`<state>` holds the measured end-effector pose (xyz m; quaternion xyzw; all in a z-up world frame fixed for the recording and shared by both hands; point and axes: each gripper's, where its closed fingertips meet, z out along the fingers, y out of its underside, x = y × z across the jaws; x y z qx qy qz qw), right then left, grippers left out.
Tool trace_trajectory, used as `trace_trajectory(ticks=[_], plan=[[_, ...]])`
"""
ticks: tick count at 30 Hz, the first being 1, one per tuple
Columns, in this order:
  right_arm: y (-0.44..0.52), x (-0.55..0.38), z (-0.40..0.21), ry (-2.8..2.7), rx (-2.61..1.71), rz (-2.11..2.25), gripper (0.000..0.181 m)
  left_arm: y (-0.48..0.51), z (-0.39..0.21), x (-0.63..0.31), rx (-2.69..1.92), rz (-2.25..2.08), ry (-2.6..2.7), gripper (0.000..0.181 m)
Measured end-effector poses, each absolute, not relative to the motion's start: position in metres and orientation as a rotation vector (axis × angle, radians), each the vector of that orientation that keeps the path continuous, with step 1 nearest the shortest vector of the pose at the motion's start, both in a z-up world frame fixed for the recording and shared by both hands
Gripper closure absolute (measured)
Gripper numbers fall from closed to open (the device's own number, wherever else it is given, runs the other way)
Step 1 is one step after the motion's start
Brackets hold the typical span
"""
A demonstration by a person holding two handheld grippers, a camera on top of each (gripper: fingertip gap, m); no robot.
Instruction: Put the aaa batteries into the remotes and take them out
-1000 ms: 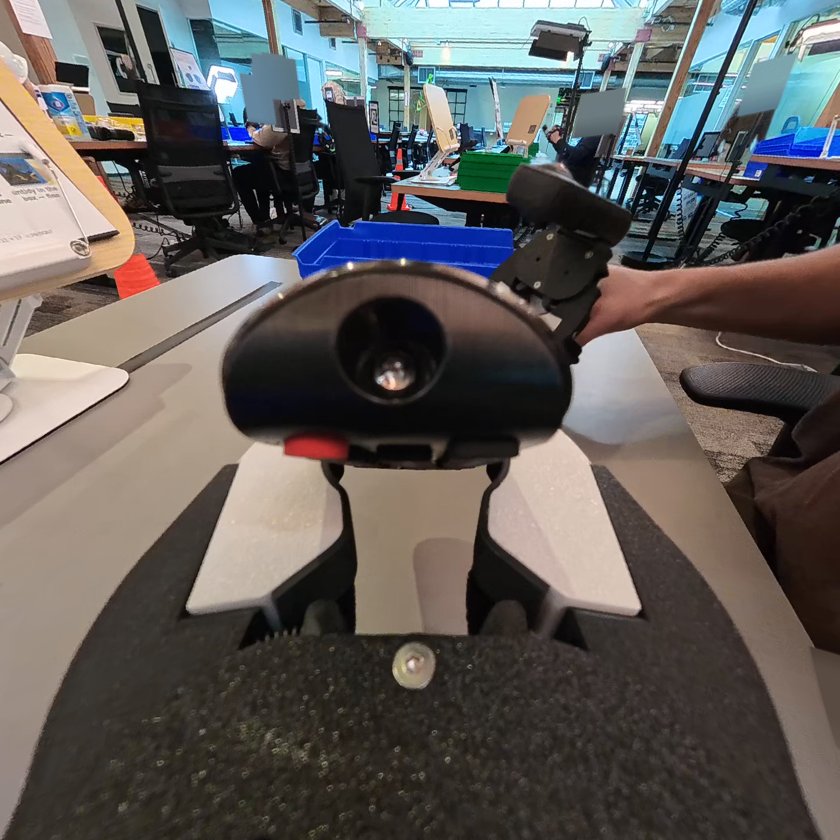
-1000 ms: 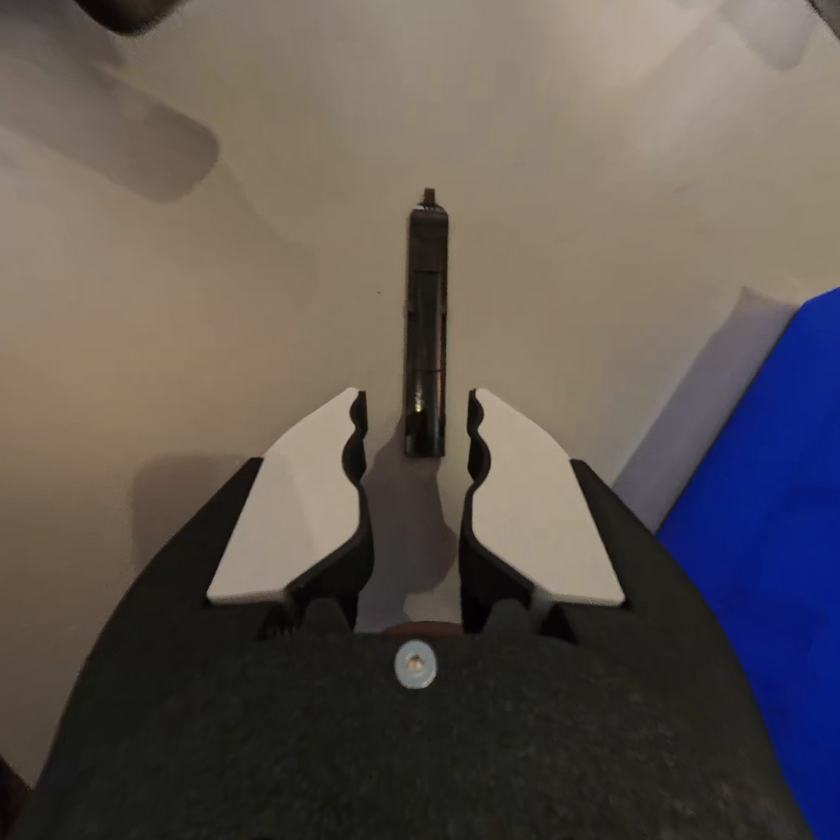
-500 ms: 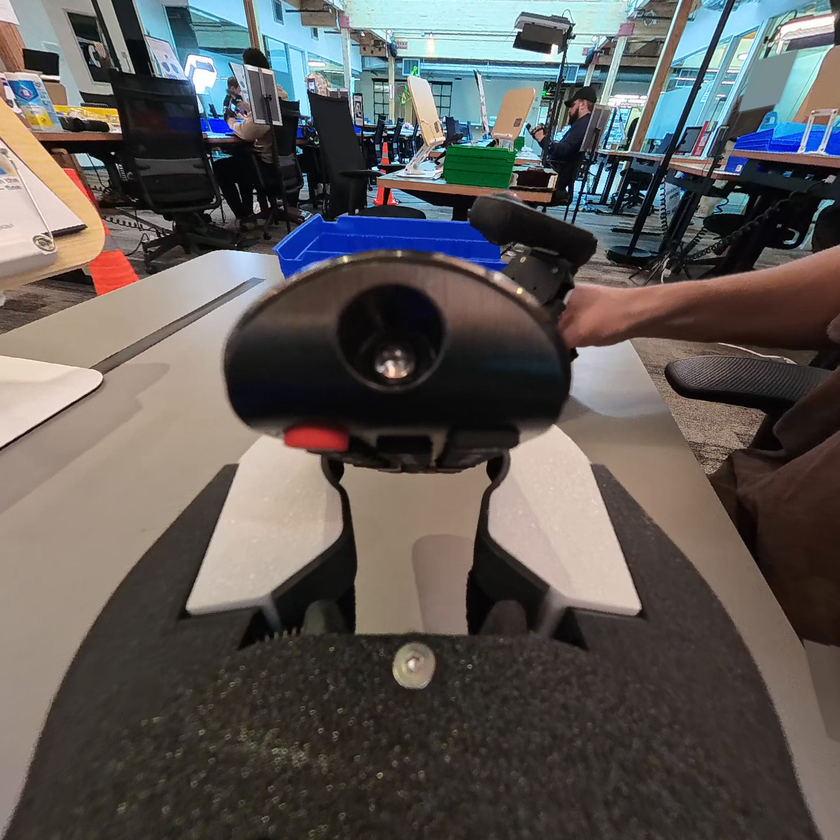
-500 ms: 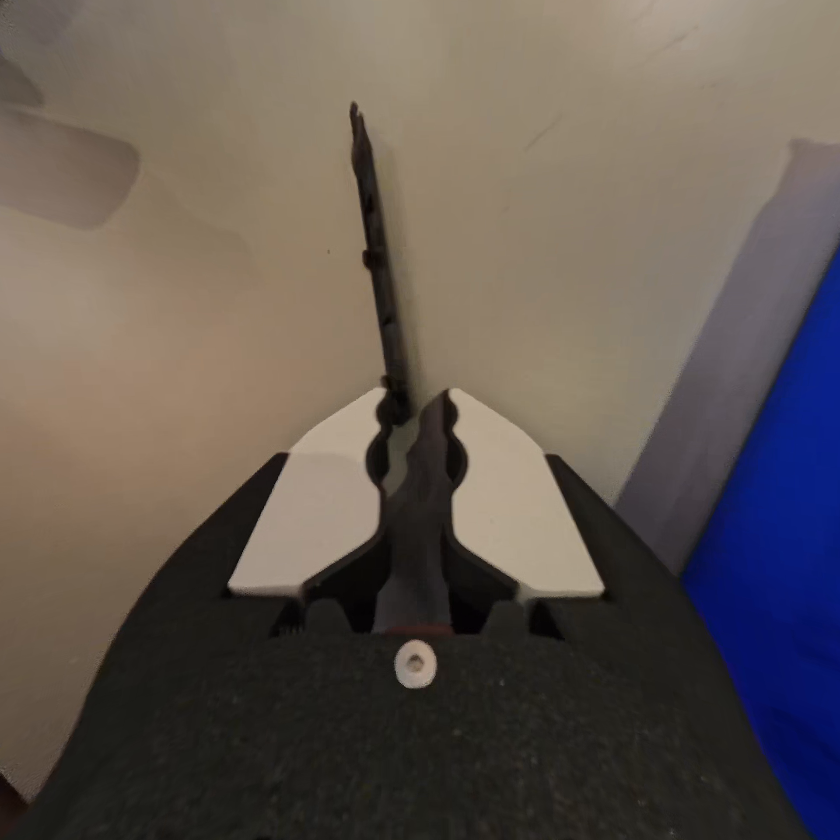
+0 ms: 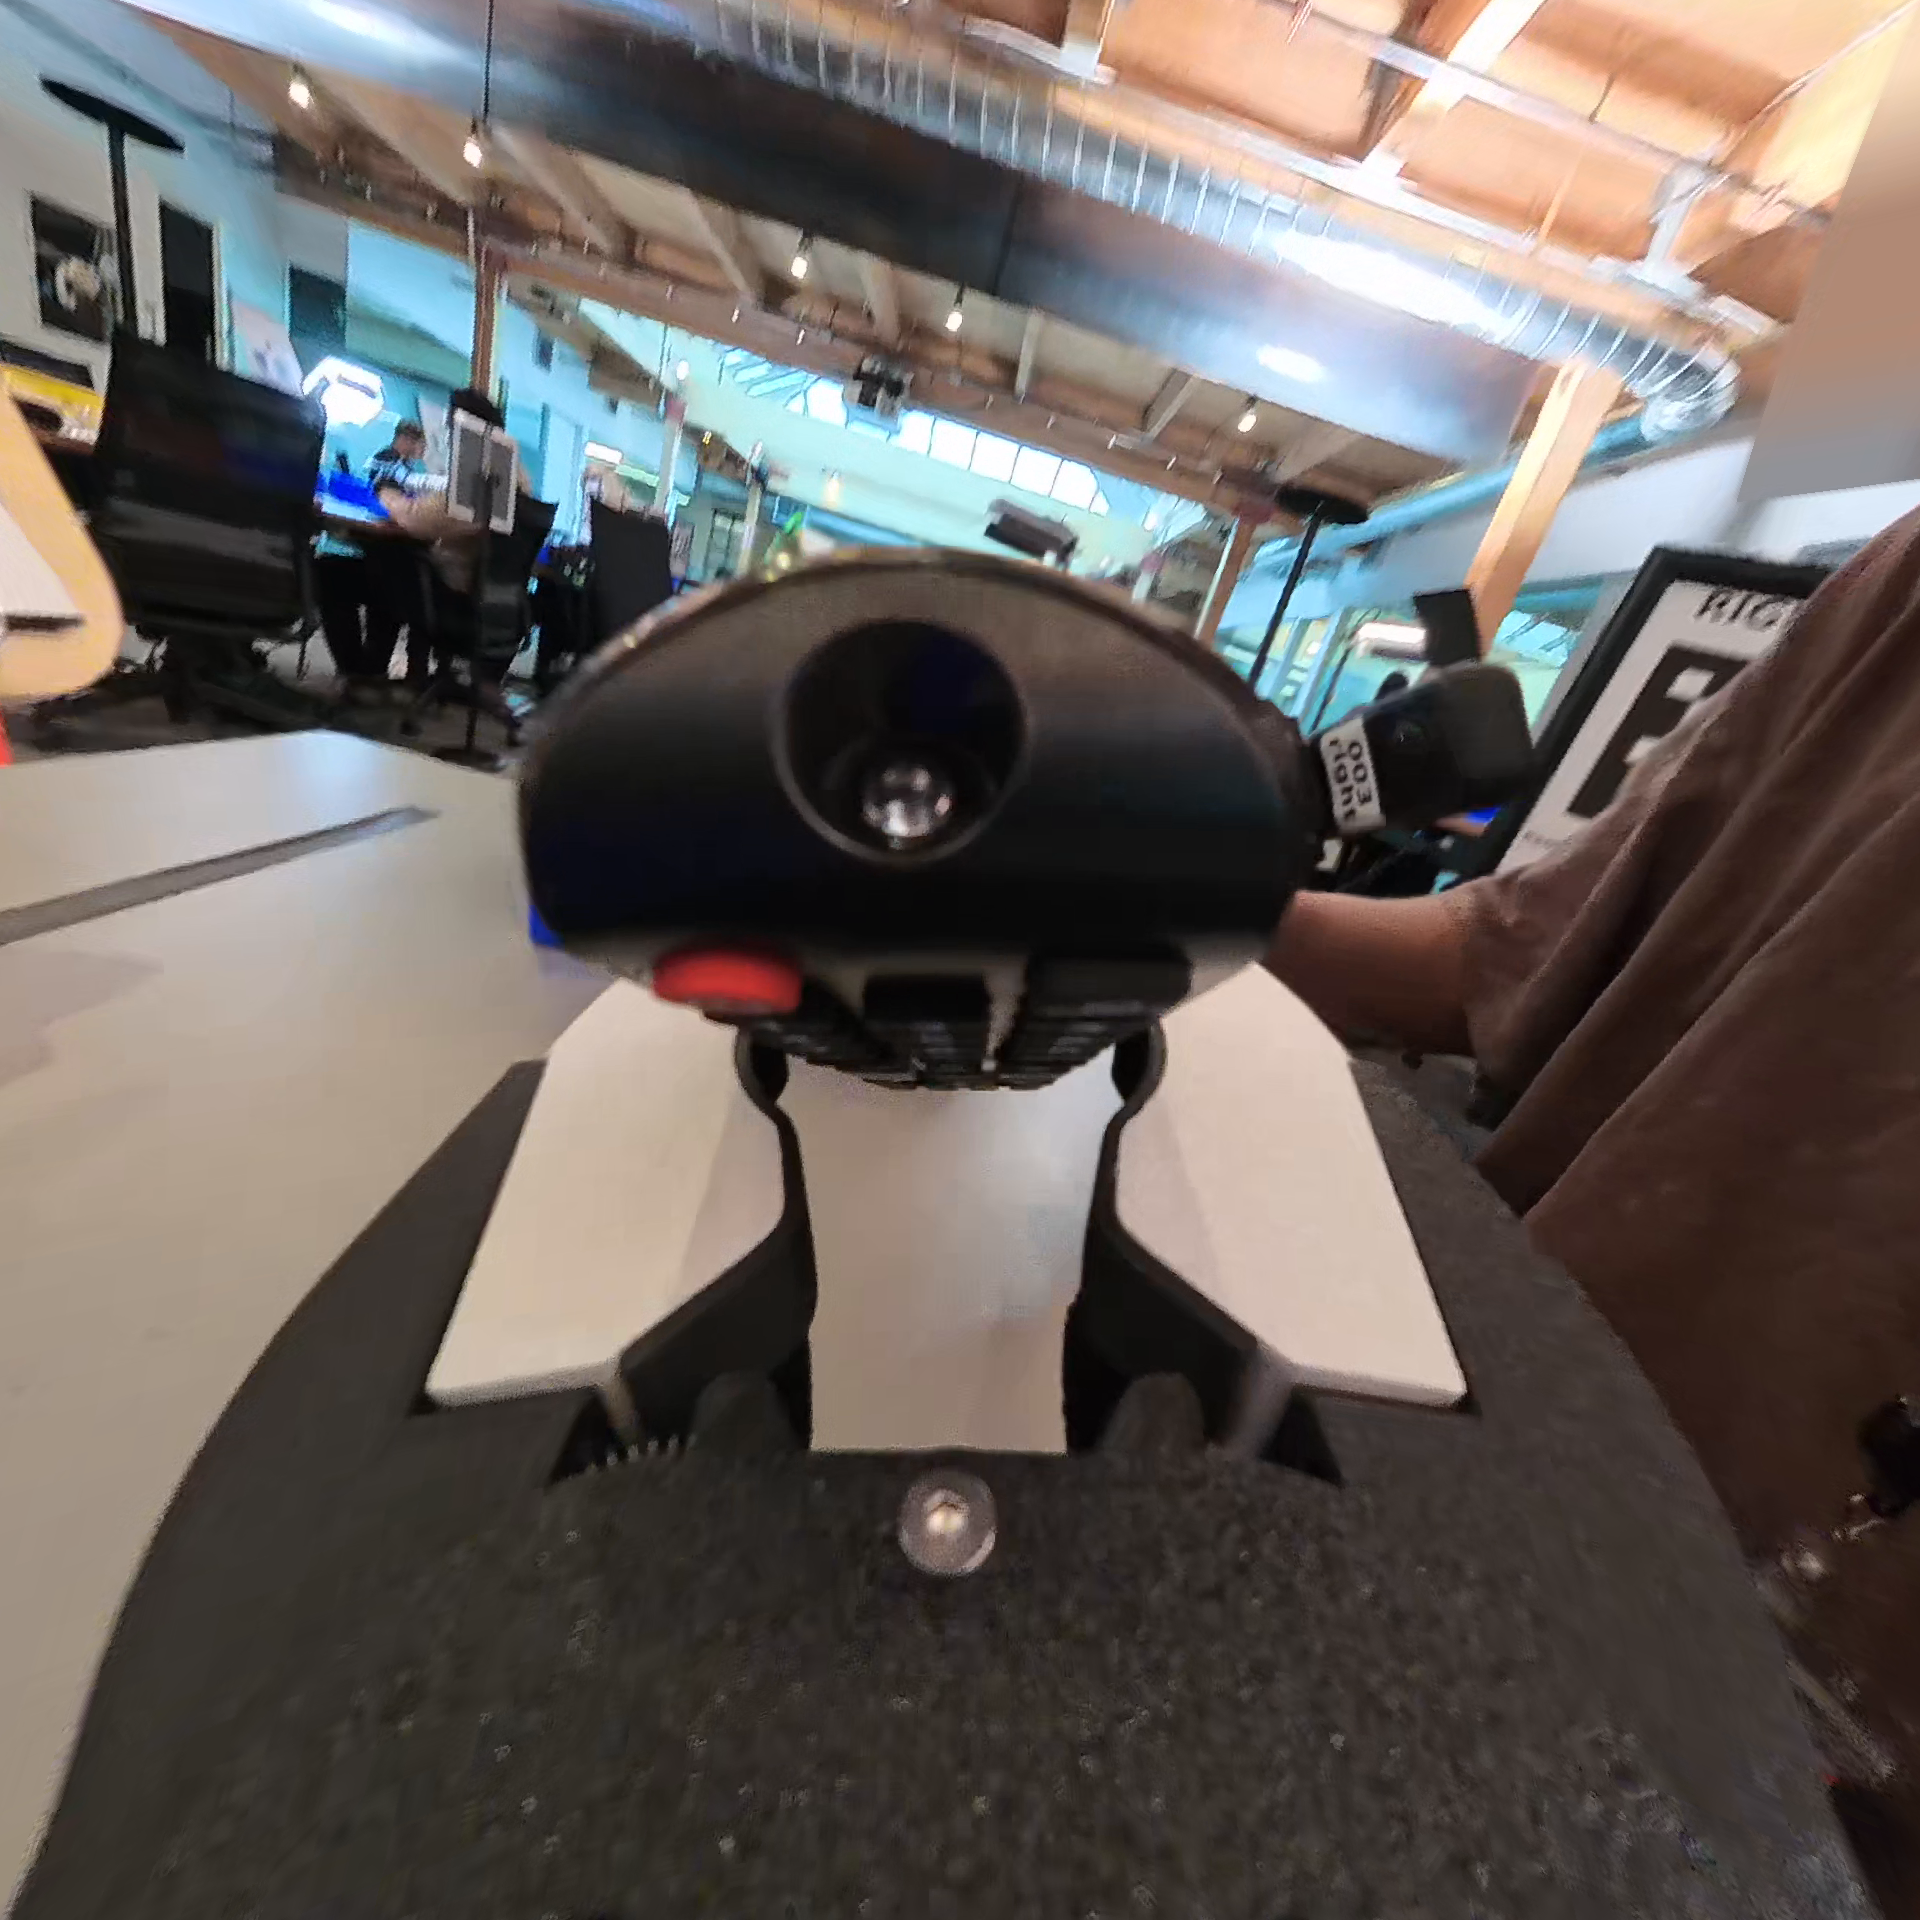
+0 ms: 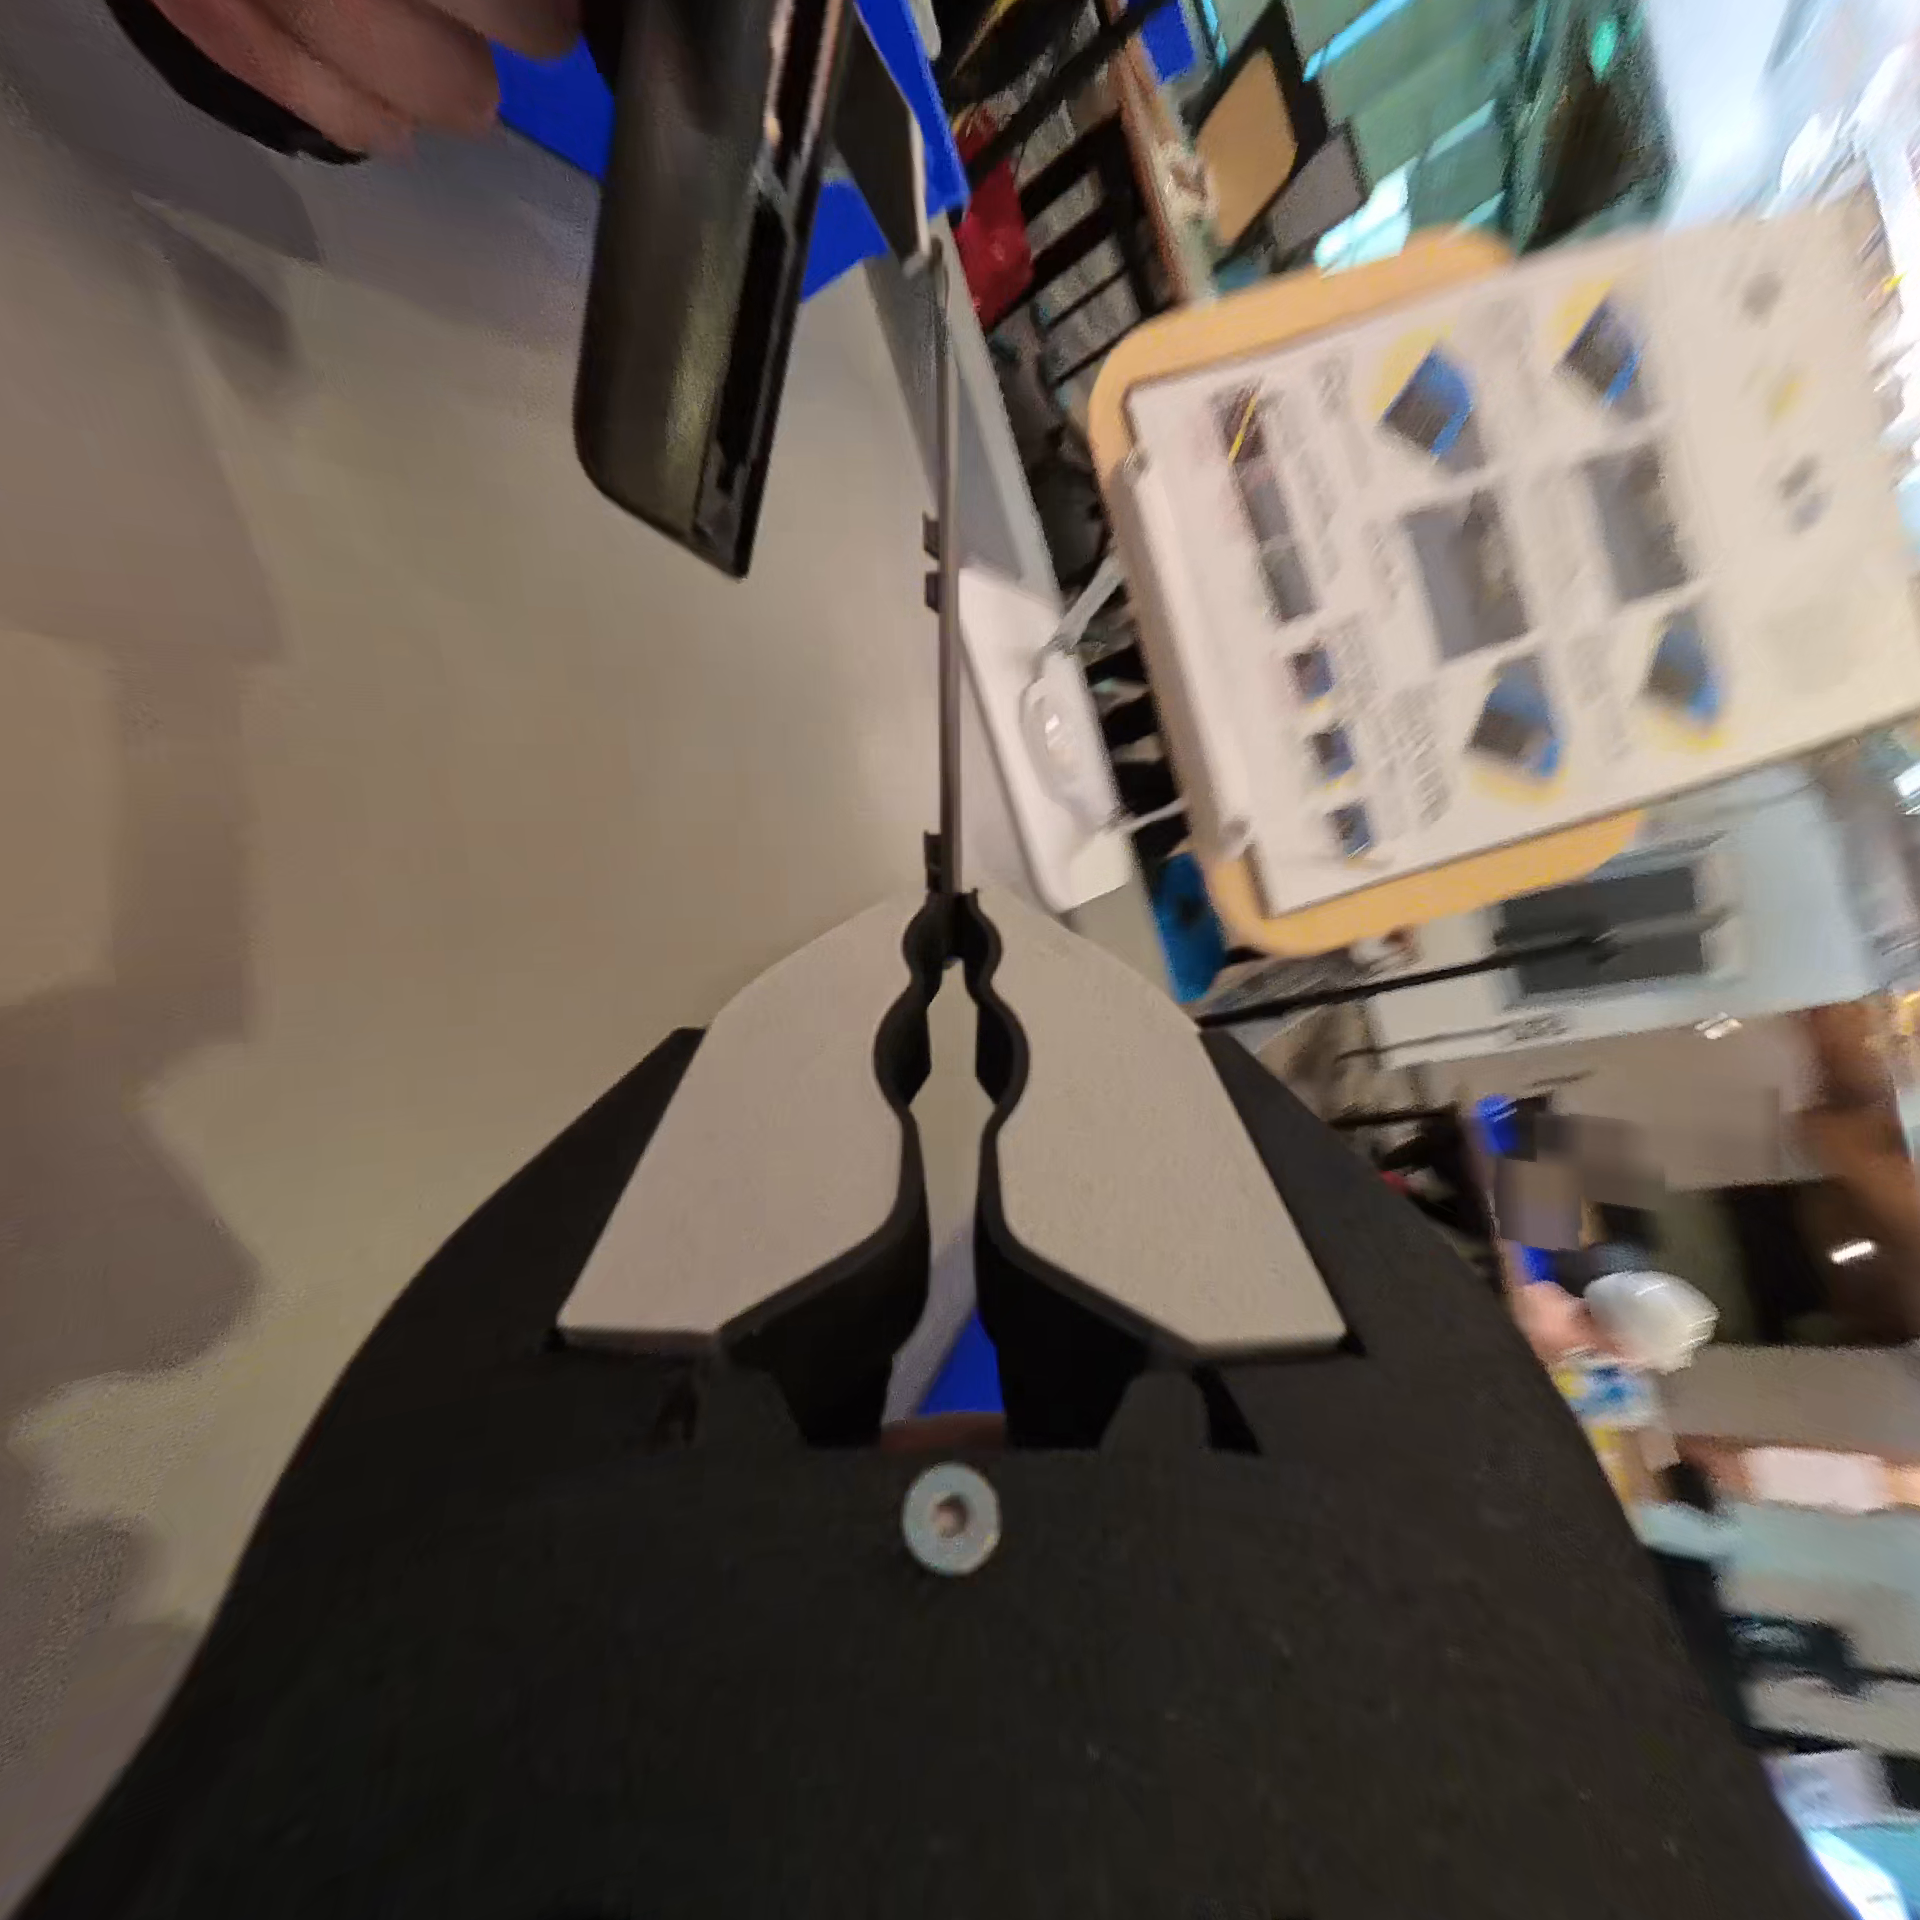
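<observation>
- The left gripper (image 5: pixel 948 1049) grips the black remote (image 5: pixel 904 769) end-on between its fingers, above the pale grey table (image 5: pixel 239 1039).
- The right gripper (image 6: pixel 948 920) pinches a thin black battery cover (image 6: pixel 943 582) edge-on; the remote is just beside it.
- Farther off: a blue bin (image 6: pixel 551 99), an instruction board (image 6: pixel 1507 540), office chairs (image 5: pixel 197 520) and ceiling ducts (image 5: pixel 1299 260).

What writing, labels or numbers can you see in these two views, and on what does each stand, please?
On the right claw, a white label: legible, but I do not quote writing.
At the right edge, a black-framed white sign: large dark letters, cut off.
On the wooden board, a sheet: too blurred.
On the remote in the left claw: none visible.
</observation>
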<state>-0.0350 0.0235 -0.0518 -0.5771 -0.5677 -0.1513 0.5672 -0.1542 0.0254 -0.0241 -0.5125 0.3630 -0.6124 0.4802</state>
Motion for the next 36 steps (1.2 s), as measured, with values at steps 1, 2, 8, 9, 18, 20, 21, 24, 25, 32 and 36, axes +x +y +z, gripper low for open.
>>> trace_trajectory(ticks=[1,2,8,9,18,20,21,24,25,32,36], plan=[[0.022,-0.045,-0.04,-1.358,-1.278,-0.384,0.178,0.024,-0.018,-0.156,-1.227,-1.523,0.863,0.12],[0.021,-0.054,-0.028,-1.362,-1.208,-0.395,0.178,0.024,-0.012,-0.157,-1.205,-1.554,0.836,0.12],[0.022,-0.086,0.014,-1.435,-1.031,-0.453,0.179,0.016,0.019,-0.153,-1.094,-1.59,0.801,0.12],[0.022,-0.089,0.017,-1.451,-1.02,-0.46,0.179,0.015,0.025,-0.152,-1.078,-1.591,0.791,0.12],[0.021,-0.094,0.032,-1.564,-0.955,-0.455,0.178,0.02,0.053,-0.147,-1.014,-1.61,0.703,0.12],[0.02,-0.093,0.032,-1.596,-0.961,-0.418,0.177,0.02,0.056,-0.145,-1.007,-1.618,0.698,0.12],[0.019,-0.093,0.033,-1.611,-0.963,-0.395,0.176,0.02,0.058,-0.144,-1.0,-1.625,0.693,0.12],[0.017,-0.092,0.036,-1.642,-0.984,-0.33,0.175,0.019,0.062,-0.143,-0.984,-1.642,0.688,0.12],[0.017,-0.092,0.037,-1.647,-0.983,-0.325,0.175,0.019,0.062,-0.143,-0.98,-1.646,0.685,0.12],[0.008,-0.092,0.036,-1.752,-0.962,-0.293,0.172,0.014,0.067,-0.143,-0.956,-1.672,0.69,0.12],[0.006,-0.091,0.034,-1.802,-0.948,-0.308,0.171,0.012,0.068,-0.144,-0.947,-1.678,0.689,0.12]])
